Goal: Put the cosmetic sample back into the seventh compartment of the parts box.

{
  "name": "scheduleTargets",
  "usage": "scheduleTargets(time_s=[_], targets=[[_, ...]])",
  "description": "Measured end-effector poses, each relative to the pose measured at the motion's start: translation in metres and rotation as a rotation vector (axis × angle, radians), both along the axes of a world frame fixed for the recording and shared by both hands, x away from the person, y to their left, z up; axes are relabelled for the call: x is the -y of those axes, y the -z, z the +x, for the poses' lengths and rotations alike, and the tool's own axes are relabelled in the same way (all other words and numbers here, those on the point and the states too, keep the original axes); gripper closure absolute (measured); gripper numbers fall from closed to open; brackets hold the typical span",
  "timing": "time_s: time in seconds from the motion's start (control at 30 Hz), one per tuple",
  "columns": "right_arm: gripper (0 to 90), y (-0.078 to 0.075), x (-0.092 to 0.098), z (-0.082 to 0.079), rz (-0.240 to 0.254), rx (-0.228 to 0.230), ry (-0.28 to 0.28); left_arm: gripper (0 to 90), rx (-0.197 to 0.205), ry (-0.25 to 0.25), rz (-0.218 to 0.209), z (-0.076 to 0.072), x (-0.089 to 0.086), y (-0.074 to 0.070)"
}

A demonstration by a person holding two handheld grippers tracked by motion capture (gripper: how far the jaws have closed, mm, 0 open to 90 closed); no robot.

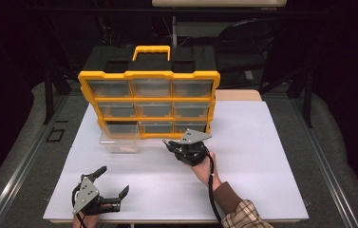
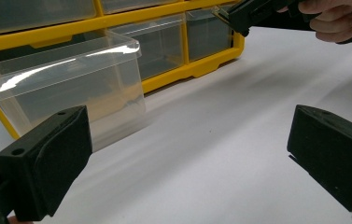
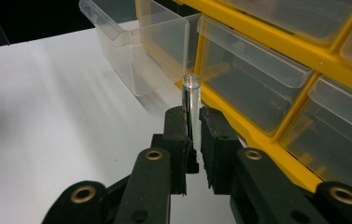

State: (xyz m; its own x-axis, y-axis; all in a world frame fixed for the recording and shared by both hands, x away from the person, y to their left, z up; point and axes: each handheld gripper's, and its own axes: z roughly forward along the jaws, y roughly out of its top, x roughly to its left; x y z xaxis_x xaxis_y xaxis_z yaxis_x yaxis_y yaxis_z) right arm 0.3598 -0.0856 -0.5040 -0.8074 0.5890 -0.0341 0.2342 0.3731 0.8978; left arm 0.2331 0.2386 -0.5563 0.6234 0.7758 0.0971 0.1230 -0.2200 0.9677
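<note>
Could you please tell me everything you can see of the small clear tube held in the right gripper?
The tube is a thin, clear cylinder, glass or plastic by its look, with an open round rim on top. It stands upright, clamped between the pads of the right gripper, which hide its lower part. Whether anything is inside cannot be told. It sits just in front of the yellow organizer's bottom row, near the pulled-out clear drawer, touching neither.

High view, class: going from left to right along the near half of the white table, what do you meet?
Left gripper, jaws apart → clear plastic drawer pulled out of the yellow organiser → right gripper, clamped on a thin clear tube.
</note>
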Motion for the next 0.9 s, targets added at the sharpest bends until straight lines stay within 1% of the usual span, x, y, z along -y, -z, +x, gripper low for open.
scheduleTargets(time_s=[0.17, 0.37, 0.67, 0.9], targets=[[80.9, -0.003, -0.001, 0.003, 0.004, 0.007, 0.001, 0.0, -0.002, 0.000, -0.001, 0.000, 0.000, 0.000], [80.9, -0.005, -0.006, 0.007, 0.001, -0.002, -0.001, 0.0, -0.001, 0.001, -0.003, 0.000, 0.000, 0.000], [80.9, -0.008, -0.014, 0.011, 0.014, -0.002, -0.007, 0.0, -0.002, -0.001, -0.006, 0.000, 0.000, 0.000], [80.9, -0.010, -0.017, 0.013, 0.021, 0.003, -0.006, 0.0, -0.003, -0.002, -0.007, 0.000, -0.001, 0.000]])
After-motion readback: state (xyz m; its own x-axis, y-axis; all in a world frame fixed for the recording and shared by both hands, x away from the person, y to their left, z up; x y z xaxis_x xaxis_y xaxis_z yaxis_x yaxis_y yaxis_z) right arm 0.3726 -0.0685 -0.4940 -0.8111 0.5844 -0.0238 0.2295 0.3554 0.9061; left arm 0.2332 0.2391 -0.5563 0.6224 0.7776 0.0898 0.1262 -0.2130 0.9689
